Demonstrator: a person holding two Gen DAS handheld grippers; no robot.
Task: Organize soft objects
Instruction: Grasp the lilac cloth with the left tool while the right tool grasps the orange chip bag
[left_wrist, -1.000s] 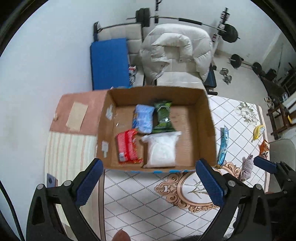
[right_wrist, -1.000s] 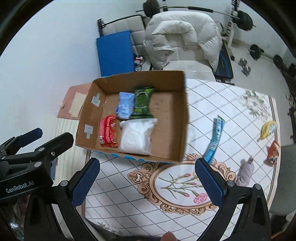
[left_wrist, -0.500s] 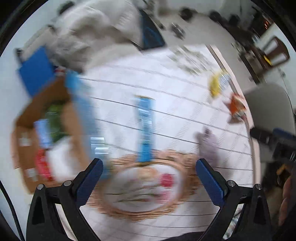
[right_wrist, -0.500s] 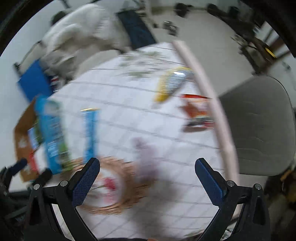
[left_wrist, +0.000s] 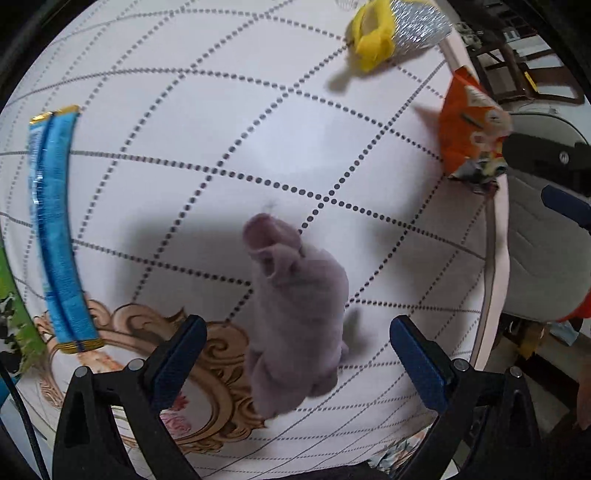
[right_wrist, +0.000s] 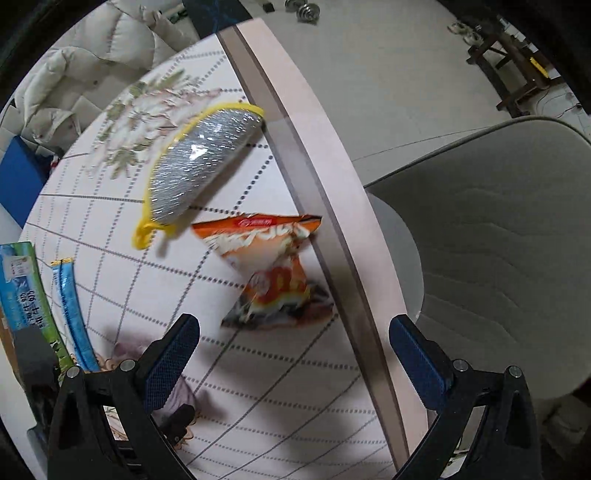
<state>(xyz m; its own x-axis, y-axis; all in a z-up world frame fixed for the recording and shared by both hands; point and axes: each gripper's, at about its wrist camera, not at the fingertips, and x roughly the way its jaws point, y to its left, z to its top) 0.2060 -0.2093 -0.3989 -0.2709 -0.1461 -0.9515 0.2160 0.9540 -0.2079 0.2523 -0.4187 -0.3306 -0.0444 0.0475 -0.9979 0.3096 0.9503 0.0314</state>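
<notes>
A crumpled lilac cloth (left_wrist: 295, 314) lies on the patterned tablecloth, its near end between the open jaws of my left gripper (left_wrist: 295, 350), which hovers just above it and is empty. My right gripper (right_wrist: 291, 350) is open and empty, close above a crumpled orange snack bag (right_wrist: 269, 266) near the table's right edge. A yellow-rimmed silver pouch (right_wrist: 199, 166) lies just beyond the bag. A long blue stick packet (left_wrist: 55, 229) lies to the left. The orange bag (left_wrist: 469, 136) and yellow pouch (left_wrist: 388, 33) also show in the left wrist view.
The table's pink rim (right_wrist: 325, 206) runs diagonally beside the orange bag, with a grey chair (right_wrist: 487, 236) beyond it. The printed side of the cardboard box (right_wrist: 22, 284) stands at the far left. A white padded jacket (right_wrist: 110, 44) lies behind the table.
Both grippers swung right, away from the cardboard box, and dropped low over the table. The left now straddles the lilac cloth; the right is over the orange bag. Both stayed open.
</notes>
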